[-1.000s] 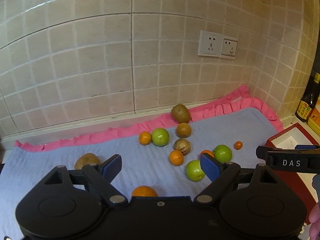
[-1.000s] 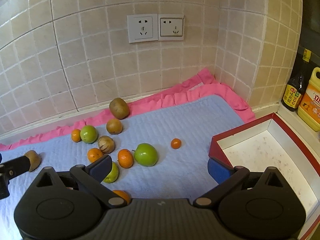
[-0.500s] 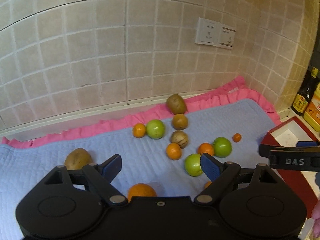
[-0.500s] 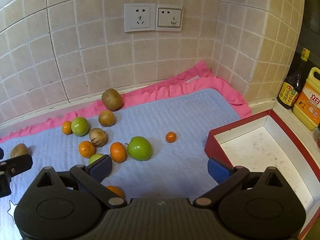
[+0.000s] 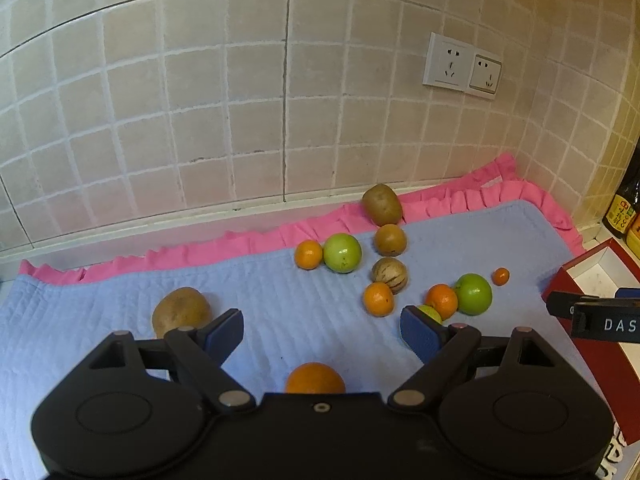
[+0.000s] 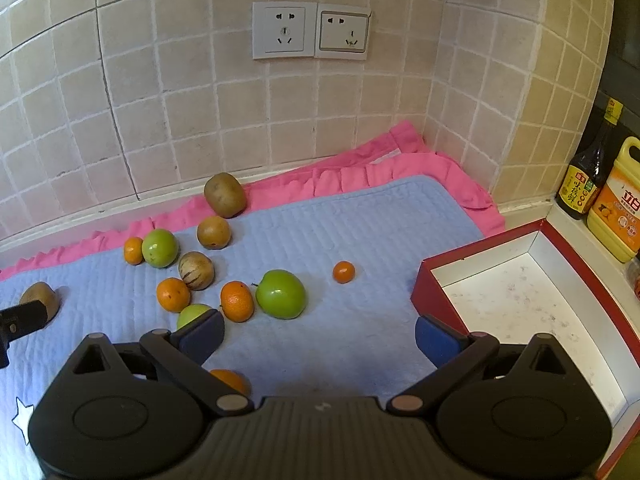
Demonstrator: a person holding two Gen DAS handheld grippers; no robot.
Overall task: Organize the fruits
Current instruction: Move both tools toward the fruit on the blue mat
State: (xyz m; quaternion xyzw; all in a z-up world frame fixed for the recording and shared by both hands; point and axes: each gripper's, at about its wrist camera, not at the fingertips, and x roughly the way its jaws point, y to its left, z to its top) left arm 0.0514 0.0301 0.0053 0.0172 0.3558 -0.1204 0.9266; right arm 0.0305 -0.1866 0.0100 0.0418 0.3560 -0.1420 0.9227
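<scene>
Scattered across a blue quilted mat (image 6: 360, 232) on the surface: green apples (image 6: 281, 294), oranges (image 6: 237, 301), brown kiwis (image 6: 224, 200), a striped brownish fruit (image 6: 195, 270), and one tiny orange (image 6: 343, 272) lying apart toward the right. At the mat's right edge, a red box (image 6: 476, 246) with a white inside, holding no fruit. Left gripper (image 5: 322, 330) spread wide, grasping nothing, above a large orange (image 5: 315, 378). Right gripper (image 6: 320, 336) likewise spread wide and empty, between fruit cluster and box.
</scene>
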